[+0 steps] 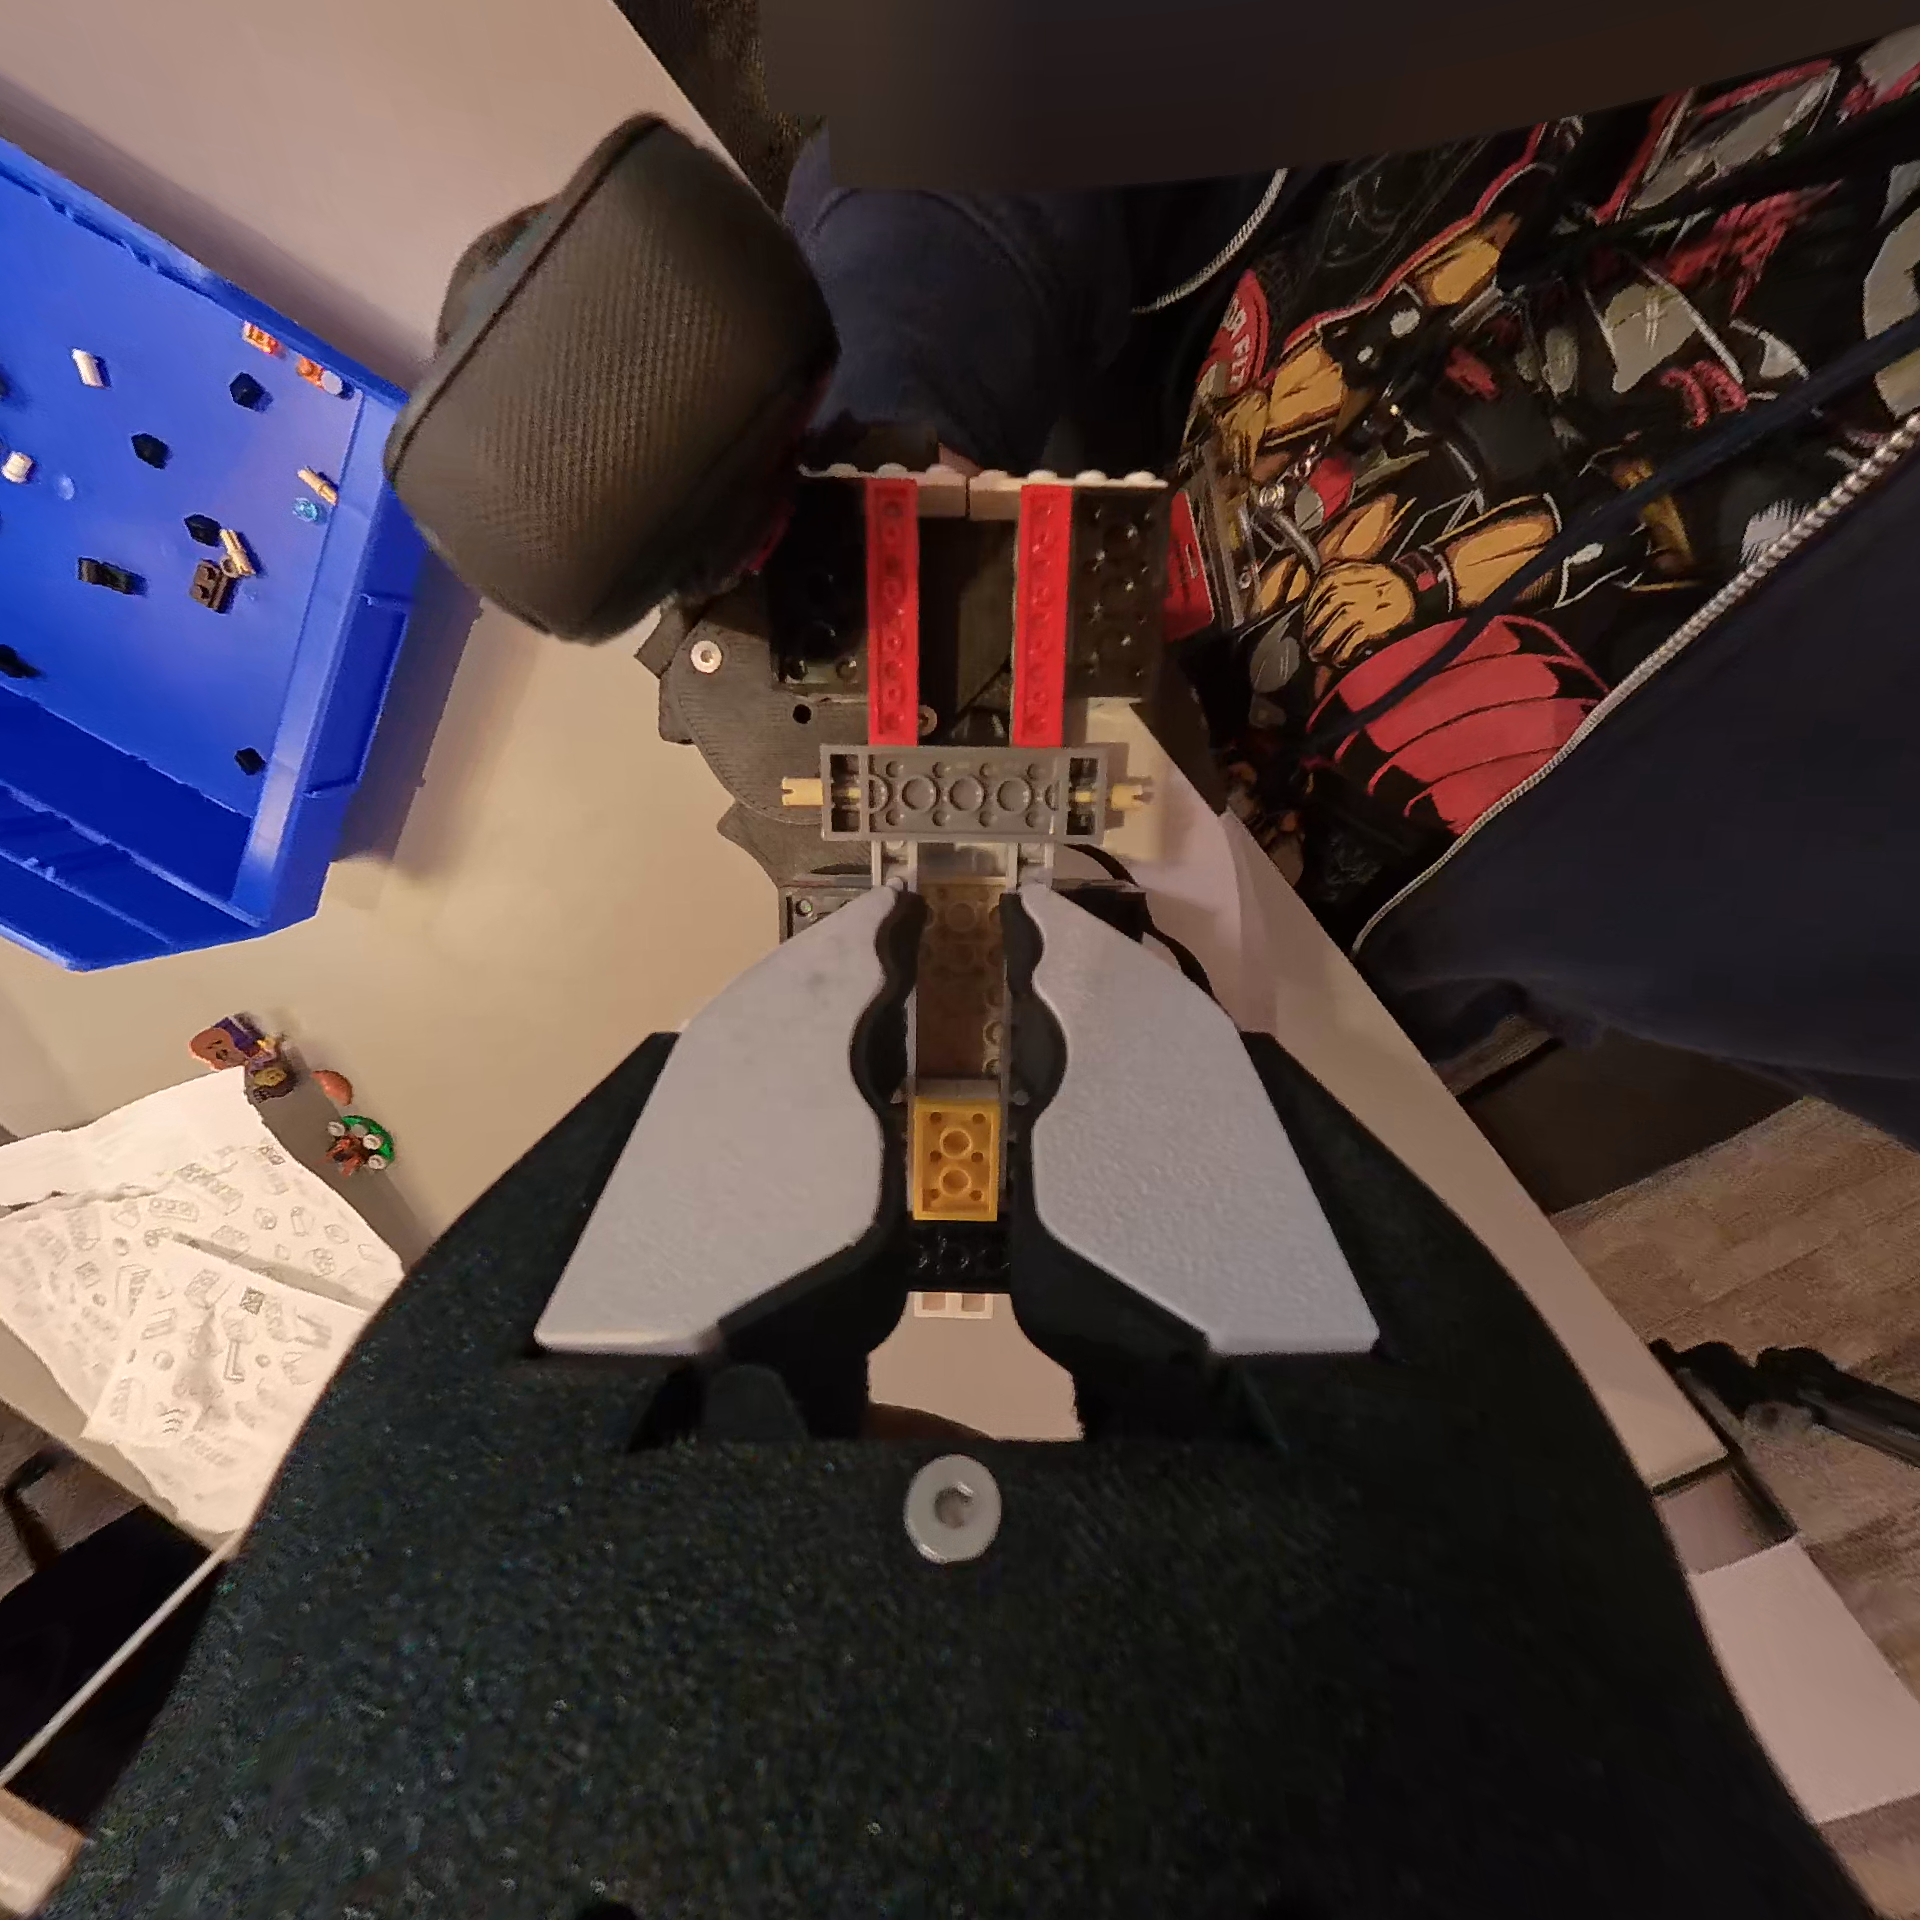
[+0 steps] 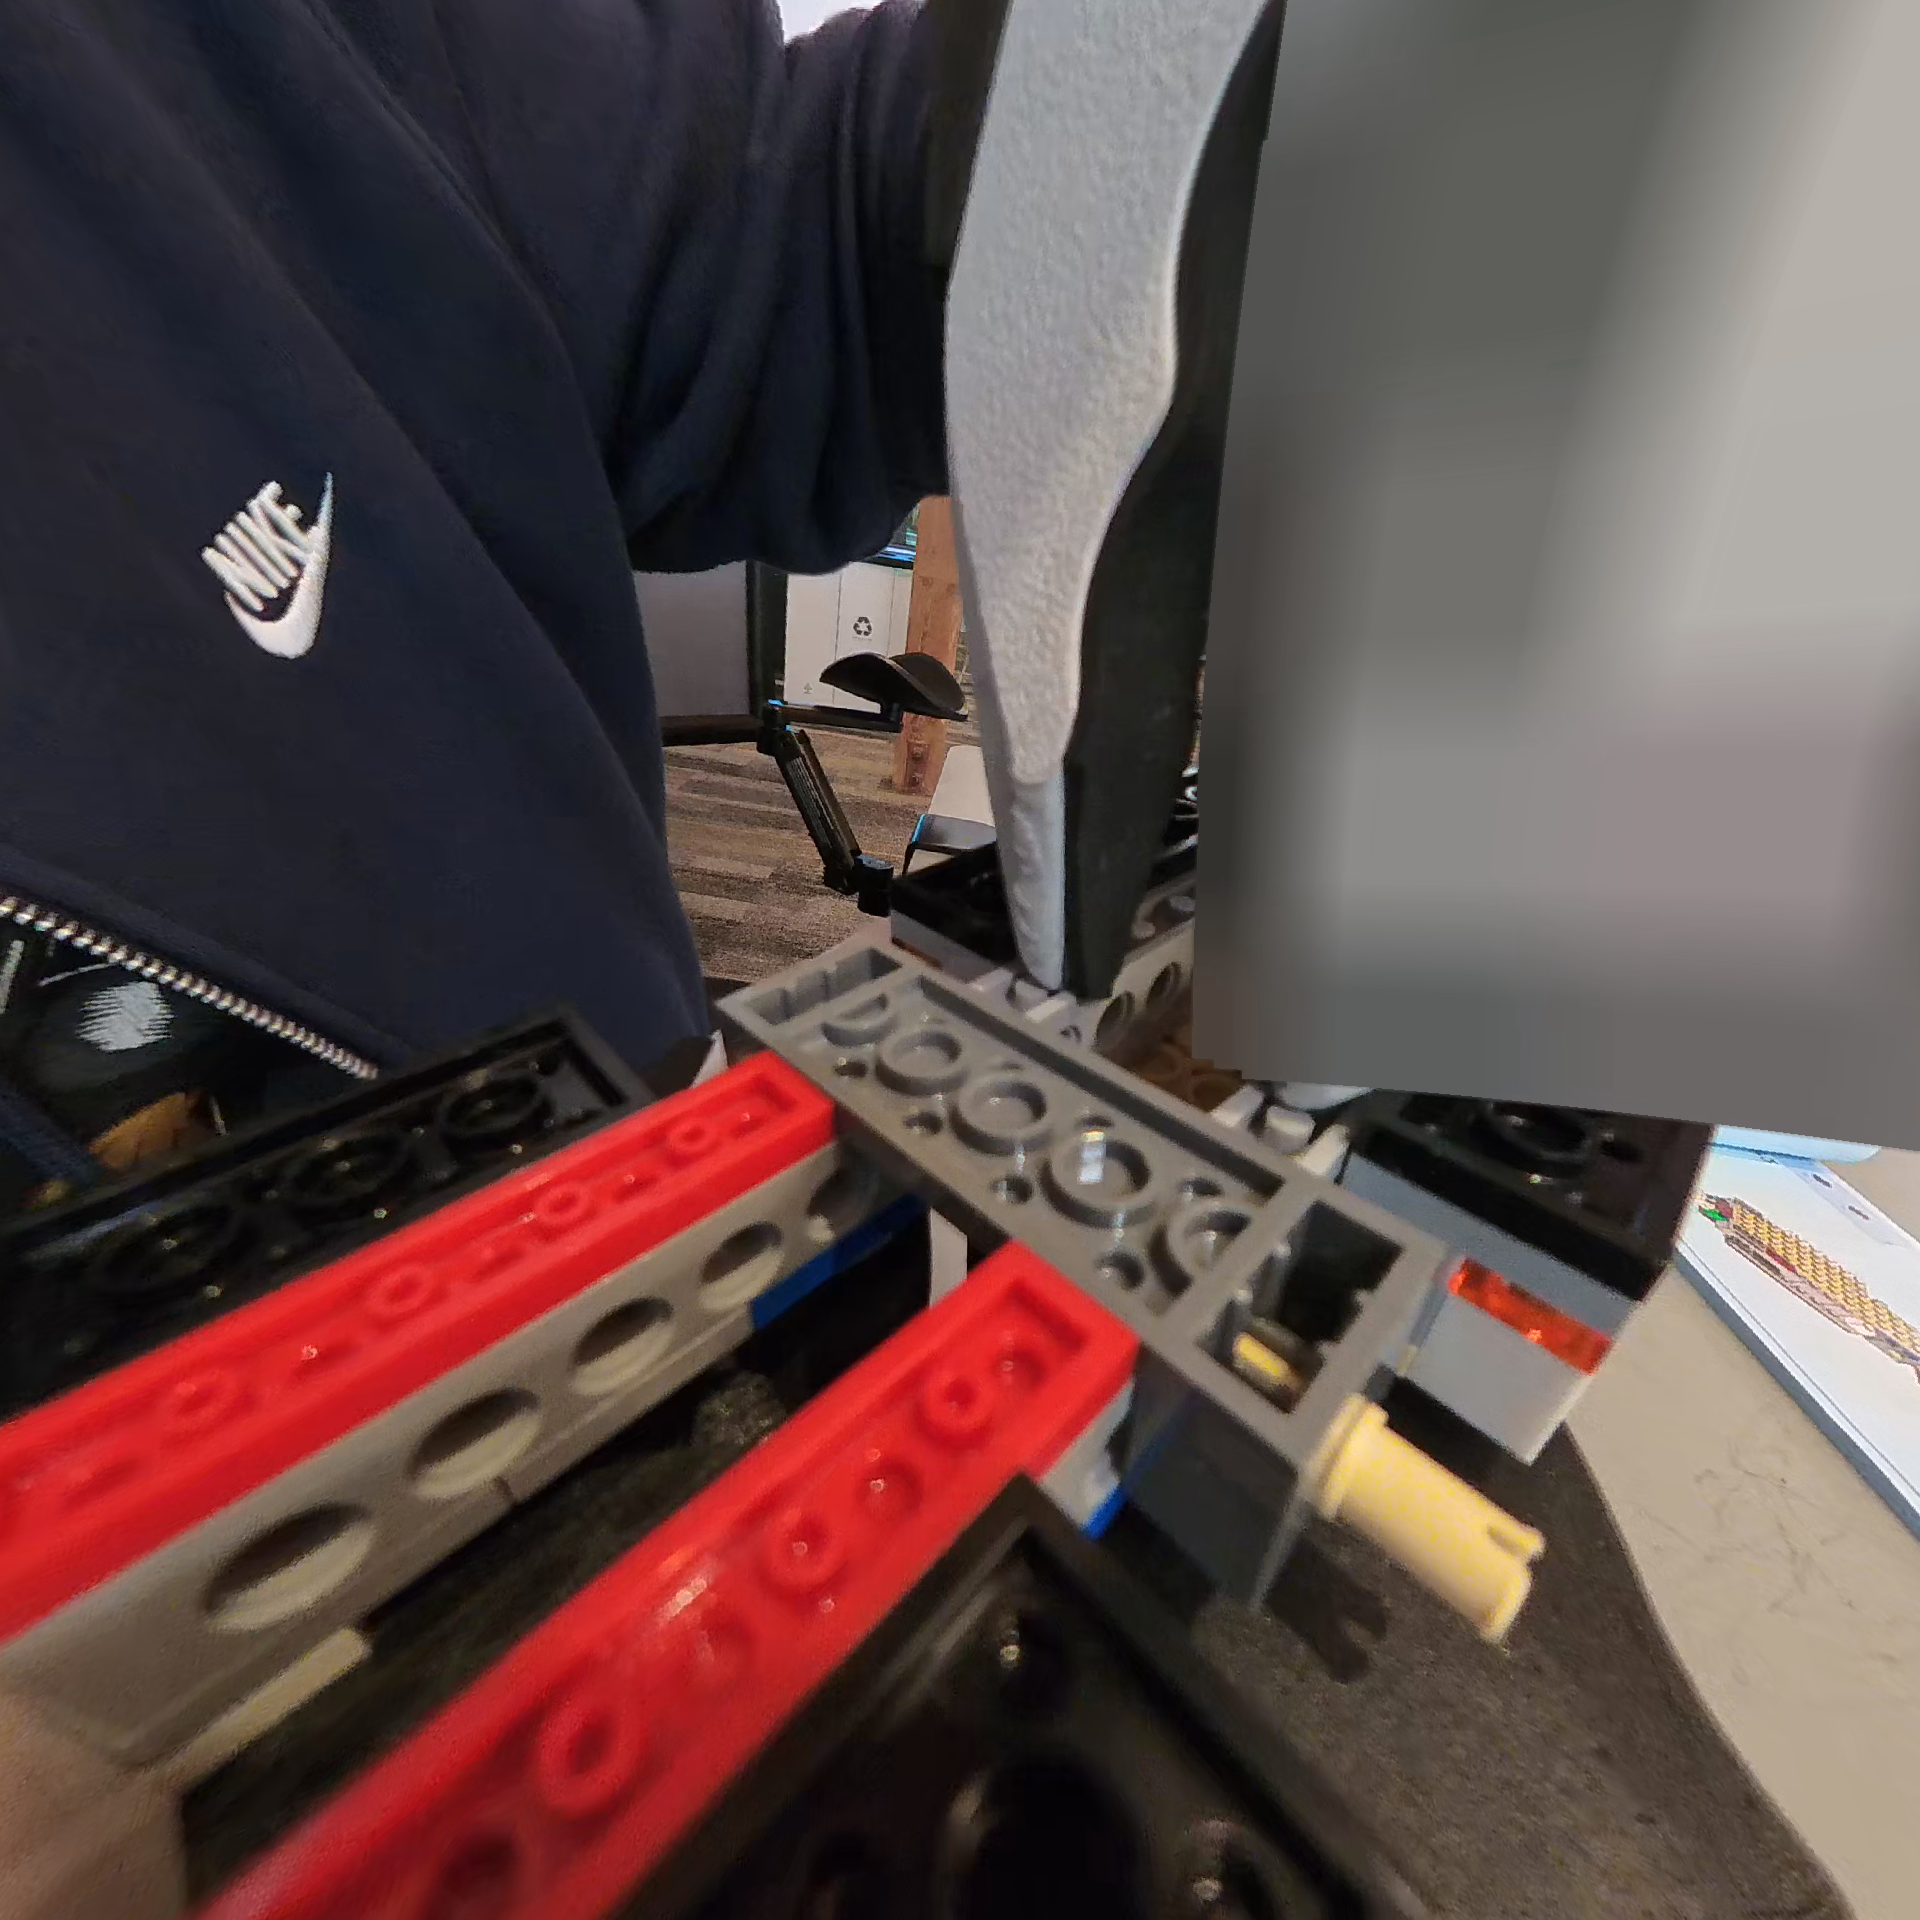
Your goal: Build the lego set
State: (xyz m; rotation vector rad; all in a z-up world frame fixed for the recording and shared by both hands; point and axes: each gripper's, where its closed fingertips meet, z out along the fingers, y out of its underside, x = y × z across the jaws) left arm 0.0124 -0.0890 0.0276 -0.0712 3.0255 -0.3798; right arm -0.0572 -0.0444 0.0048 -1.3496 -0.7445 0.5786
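Blue bin (image 1: 208, 644) sits upper left on the beige table (image 1: 582, 883), w/ small loose bits scattered in it: black, tan, white, a couple orange. My left claw (image 1: 961, 894) is clamped on the narrow end of a brick model (image 1: 961, 800), both pads pressed on its sides, brown plate and a yellow brick (image 1: 956, 1158) showing between the fingers. The model runs away from me: grey crossplate w/ cream pins, then two red strips (image 1: 894, 613) to a black block. My right claw's fingers can't be seen in its own view; the model fills the foreground there, so can't tell its state. Torn printed paper (image 1: 177, 1247) and tiny figures (image 1: 260, 1060) lie left on the table. Wood-look floor (image 2: 748, 821) and a black stand (image 2: 831, 810) beyond; a person's navy zip hoodie (image 2: 364, 416) close by.
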